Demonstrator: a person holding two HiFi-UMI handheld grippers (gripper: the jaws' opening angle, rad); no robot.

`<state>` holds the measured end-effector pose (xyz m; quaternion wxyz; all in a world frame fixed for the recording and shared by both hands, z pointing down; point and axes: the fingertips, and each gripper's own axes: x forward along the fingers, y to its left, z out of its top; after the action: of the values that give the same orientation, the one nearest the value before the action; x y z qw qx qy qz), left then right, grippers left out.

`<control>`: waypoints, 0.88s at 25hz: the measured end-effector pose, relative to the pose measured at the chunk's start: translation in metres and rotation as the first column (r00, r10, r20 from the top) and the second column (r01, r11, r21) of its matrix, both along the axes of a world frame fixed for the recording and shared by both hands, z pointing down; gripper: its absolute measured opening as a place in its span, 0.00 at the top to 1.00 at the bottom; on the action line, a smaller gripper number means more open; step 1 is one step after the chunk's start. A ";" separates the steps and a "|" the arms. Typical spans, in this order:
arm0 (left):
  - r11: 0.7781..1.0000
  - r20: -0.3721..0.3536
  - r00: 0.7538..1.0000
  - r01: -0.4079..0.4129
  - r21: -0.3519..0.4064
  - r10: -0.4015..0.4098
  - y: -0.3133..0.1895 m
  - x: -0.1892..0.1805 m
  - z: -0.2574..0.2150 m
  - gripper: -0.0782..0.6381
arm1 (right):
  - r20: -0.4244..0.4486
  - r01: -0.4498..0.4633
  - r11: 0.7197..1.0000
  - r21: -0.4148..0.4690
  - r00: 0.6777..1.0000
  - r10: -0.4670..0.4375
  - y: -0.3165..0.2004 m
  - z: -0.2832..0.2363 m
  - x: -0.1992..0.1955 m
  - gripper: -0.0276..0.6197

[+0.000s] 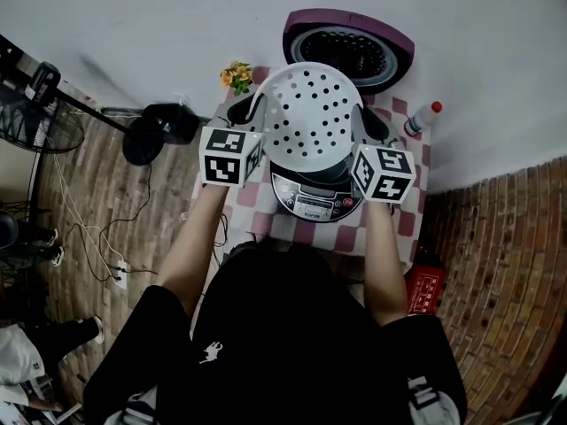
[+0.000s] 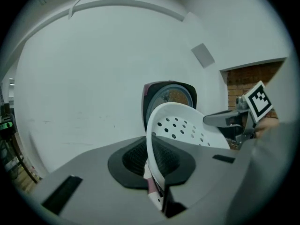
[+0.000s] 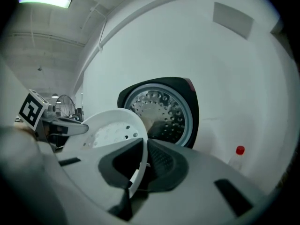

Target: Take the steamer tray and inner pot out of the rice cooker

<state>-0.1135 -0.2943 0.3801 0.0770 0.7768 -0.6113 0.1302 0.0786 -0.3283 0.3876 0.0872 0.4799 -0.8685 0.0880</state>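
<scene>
Little writing can be read here. The control panel on the front of the rice cooker (image 1: 317,204) carries a line of print and a red button, but the letters are too small to make out. The cubes on the two claws bear only black-and-white square markers.

The cooker stands on a table (image 1: 390,230) covered with a pink-and-white checked cloth, its dark purple lid (image 1: 350,47) swung open against the white wall (image 1: 133,25). A small bunch of orange flowers (image 1: 236,76) sits at the table's far left corner, and a clear bottle with a red cap (image 1: 423,118) at its far right. The floor (image 1: 505,264) has a brick pattern, with a black fan (image 1: 35,124) and loose cables on its left side and a red object (image 1: 425,286) beside the table on the right.

The white perforated steamer tray (image 1: 314,113) hangs in the air over the cooker's opening, clear of it. The left claw (image 1: 257,106) is clamped on the tray's left rim, and the right claw (image 1: 365,118) is clamped on its right rim; in each gripper view the thin white edge sits pinched between the dark pads.
</scene>
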 end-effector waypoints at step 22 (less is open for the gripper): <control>0.999 -0.038 0.999 -0.022 0.034 0.023 0.059 -0.128 -0.008 0.86 | -0.032 -0.028 1.000 0.010 0.999 0.029 0.070 -0.014 -0.127 0.91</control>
<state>-0.2419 -0.2350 0.3718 0.0744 0.7871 -0.6032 0.1058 -0.0480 -0.2585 0.3735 0.0976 0.4940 -0.8605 0.0772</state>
